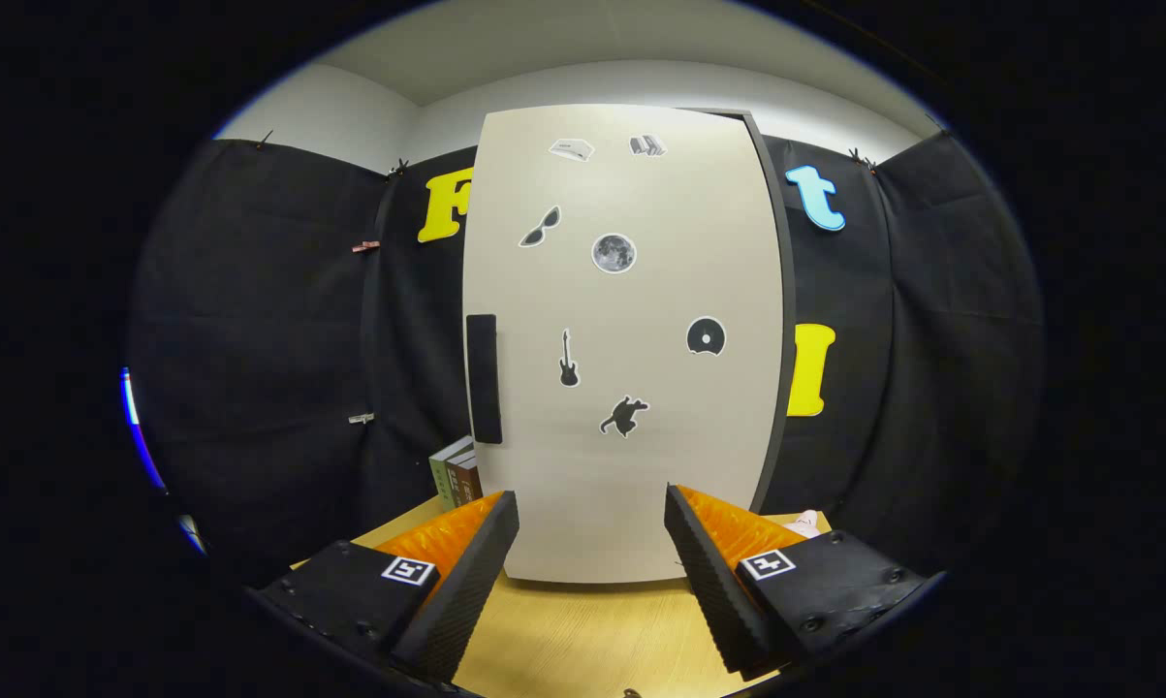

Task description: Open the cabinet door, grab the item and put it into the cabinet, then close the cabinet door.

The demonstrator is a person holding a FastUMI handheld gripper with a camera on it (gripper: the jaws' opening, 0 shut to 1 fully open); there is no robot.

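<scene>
black cloth walls (253, 339), white ceiling (563, 48), wooden table (573, 640)

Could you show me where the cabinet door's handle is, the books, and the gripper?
Handle (483, 378): gripper view, middle of the dark bar at the door's left edge.
Books (455, 473): gripper view, spines left of the cabinet.
Gripper (592, 557): gripper view, open gap between its fingertips.

**Bystanders in the booth**

A wooden tabletop (583, 630) is lying pale and bare at the front. A few books (456, 473) are standing upright together on it toward its far left, spines facing out. Black cloth (272, 359) is hanging as the wall behind, with small clips (365, 246) pinching it along a seam. White wall and ceiling (583, 68) are showing above the cloth.
</scene>
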